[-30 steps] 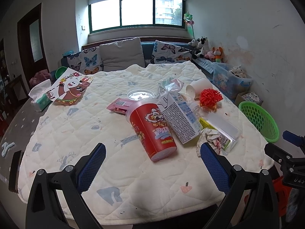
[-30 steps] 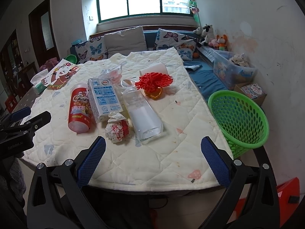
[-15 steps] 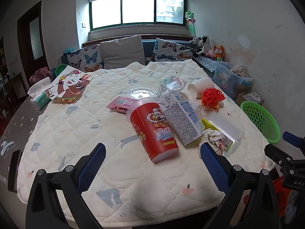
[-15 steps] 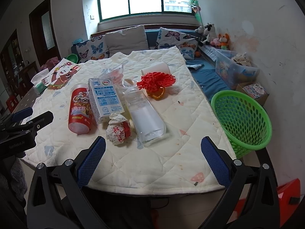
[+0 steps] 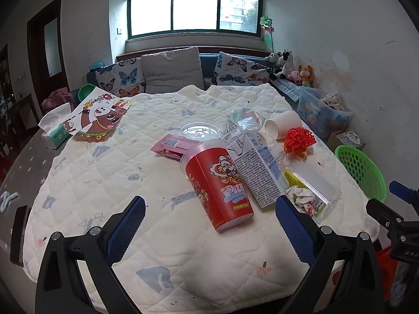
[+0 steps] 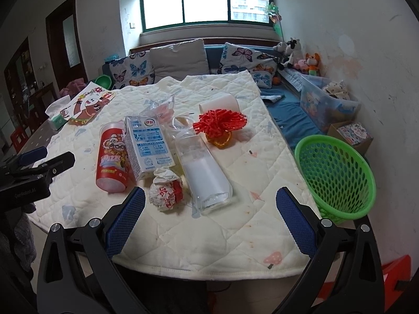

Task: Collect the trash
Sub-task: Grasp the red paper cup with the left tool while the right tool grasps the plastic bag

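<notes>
Trash lies in a cluster on the quilted table [image 5: 104, 172]: a red snack canister [image 5: 220, 185] [image 6: 112, 157], a white milk carton [image 5: 258, 170] [image 6: 148, 144], a crumpled wrapper [image 6: 165, 192] [image 5: 301, 198], a clear plastic bottle [image 6: 204, 172], a red foam net [image 6: 220, 123] [image 5: 298, 138], a paper cup [image 5: 281, 125] and a pink packet [image 5: 171, 147]. My left gripper [image 5: 209, 231] is open near the table's front edge, short of the canister. My right gripper [image 6: 209, 225] is open too, just short of the wrapper and bottle. A green mesh basket [image 6: 337, 175] [image 5: 361, 167] stands beside the table's right edge.
A tissue box [image 5: 53, 133] and a cartoon card [image 5: 98, 117] lie at the table's far left. A clear lid [image 5: 200, 130] and crinkled plastic bag [image 5: 244, 119] sit behind the cluster. Cushions [image 5: 170, 70] line a bench under the window; a toy bin [image 6: 327, 102] is at right.
Both grippers have drifted slightly forward toward the trash; the objects sit a little lower and larger in view. Nothing on the table has moved and both grippers stay open.
</notes>
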`<state>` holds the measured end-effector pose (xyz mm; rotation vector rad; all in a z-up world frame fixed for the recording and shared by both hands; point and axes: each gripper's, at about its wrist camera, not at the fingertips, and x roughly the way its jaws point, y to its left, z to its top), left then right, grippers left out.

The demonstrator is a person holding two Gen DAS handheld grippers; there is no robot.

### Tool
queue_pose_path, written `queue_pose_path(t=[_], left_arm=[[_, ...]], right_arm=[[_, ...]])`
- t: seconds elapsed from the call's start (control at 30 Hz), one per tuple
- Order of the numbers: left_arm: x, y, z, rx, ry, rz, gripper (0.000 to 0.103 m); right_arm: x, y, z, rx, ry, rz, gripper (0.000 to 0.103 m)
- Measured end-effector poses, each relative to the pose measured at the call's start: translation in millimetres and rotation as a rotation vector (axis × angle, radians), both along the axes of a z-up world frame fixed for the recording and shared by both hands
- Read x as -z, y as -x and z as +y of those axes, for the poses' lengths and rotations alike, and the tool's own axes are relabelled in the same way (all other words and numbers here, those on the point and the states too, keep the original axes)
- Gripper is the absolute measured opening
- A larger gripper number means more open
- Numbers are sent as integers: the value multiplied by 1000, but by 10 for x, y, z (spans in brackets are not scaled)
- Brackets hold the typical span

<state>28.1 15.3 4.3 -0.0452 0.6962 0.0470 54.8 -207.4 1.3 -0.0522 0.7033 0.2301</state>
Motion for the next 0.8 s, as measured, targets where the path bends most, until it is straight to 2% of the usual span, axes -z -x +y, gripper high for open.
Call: queue_pose_path(t=[0.4, 0.8], left_arm=[[60, -174, 200, -50, 6, 28, 96], [151, -407, 304, -74, 15, 65, 96]], right_arm=[[130, -285, 157, -90, -6, 55, 93], [21, -830, 299, -193, -80, 108, 86]])
